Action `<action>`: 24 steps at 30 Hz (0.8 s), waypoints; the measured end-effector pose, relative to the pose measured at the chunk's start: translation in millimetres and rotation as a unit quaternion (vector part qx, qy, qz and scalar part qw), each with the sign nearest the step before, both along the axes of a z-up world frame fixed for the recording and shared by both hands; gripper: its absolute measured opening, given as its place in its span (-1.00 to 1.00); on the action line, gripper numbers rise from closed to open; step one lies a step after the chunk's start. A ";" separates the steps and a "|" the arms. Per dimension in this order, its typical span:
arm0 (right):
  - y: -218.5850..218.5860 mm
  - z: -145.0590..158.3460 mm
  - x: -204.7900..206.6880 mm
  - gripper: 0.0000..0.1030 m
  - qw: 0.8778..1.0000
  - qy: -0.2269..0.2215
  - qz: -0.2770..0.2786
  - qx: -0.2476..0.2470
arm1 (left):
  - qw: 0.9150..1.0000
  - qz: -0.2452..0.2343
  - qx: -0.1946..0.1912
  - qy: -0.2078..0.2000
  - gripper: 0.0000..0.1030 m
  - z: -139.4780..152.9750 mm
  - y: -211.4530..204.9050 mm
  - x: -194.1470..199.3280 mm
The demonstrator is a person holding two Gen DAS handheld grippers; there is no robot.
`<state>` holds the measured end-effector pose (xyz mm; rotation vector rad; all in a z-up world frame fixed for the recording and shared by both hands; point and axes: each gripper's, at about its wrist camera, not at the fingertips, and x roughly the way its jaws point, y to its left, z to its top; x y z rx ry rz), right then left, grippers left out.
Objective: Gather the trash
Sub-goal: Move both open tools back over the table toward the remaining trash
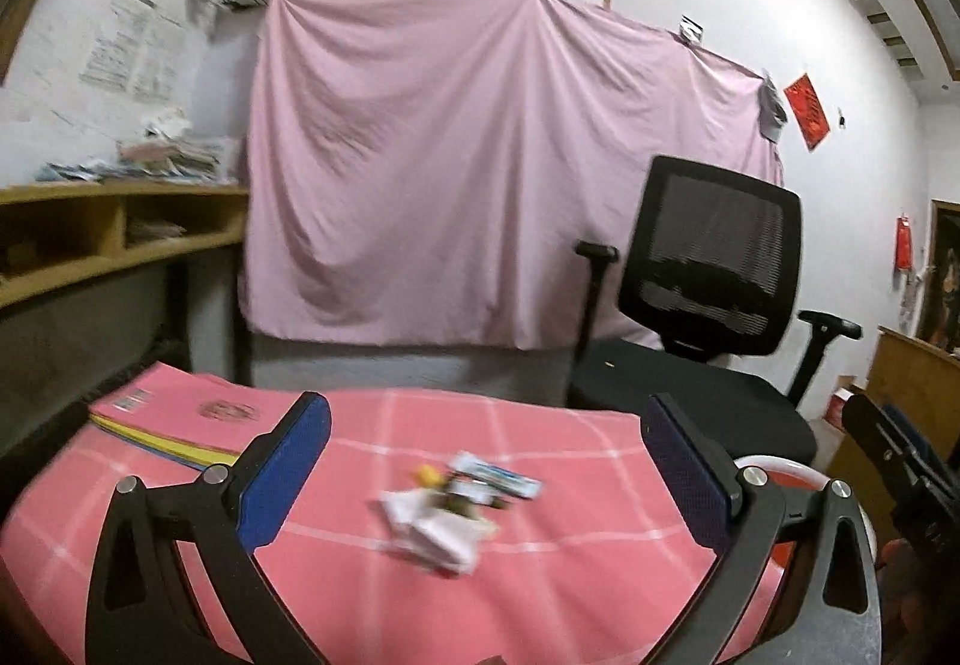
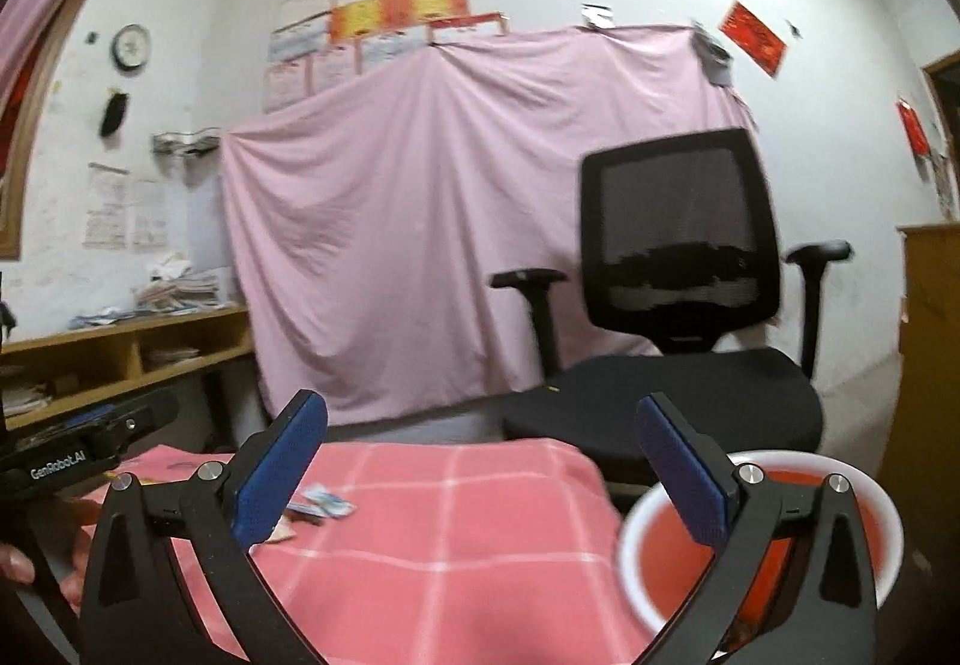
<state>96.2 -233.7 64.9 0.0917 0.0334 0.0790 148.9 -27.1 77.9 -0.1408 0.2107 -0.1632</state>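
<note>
I hold my left gripper [image 1: 486, 467] above the table with the pink checked cloth [image 1: 576, 437], its jaws wide and empty, aimed at the small heap of crumpled white paper and wrappers [image 1: 450, 509] in the middle of the cloth. I think I keep it open so that the 2 pads can go around the heap. My right gripper [image 2: 480, 467] is also wide and holds nothing; it hangs over the table's right edge, near the round red bin with white rim [image 2: 876, 491], which stands just beside the table. The part of its inside that I can see shows no trash, so I judge the collecting is not yet begun.
</note>
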 end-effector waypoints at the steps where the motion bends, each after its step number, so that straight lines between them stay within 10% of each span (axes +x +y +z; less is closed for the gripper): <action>1: 8.8 1.0 0.6 1.00 1.000 -0.003 0.007 -0.006 | 1.000 0.006 0.002 -0.003 0.97 -0.7 7.7 -2.5; 18: 99.1 -12.1 60.6 1.00 0.991 0.047 0.090 -0.082 | 0.999 0.041 0.019 -0.011 0.97 -36.6 90.8 3.5; 24: 95.6 -23.5 101.1 0.53 0.978 0.135 0.115 -0.106 | 0.998 0.022 0.020 0.049 0.95 -41.3 73.4 29.6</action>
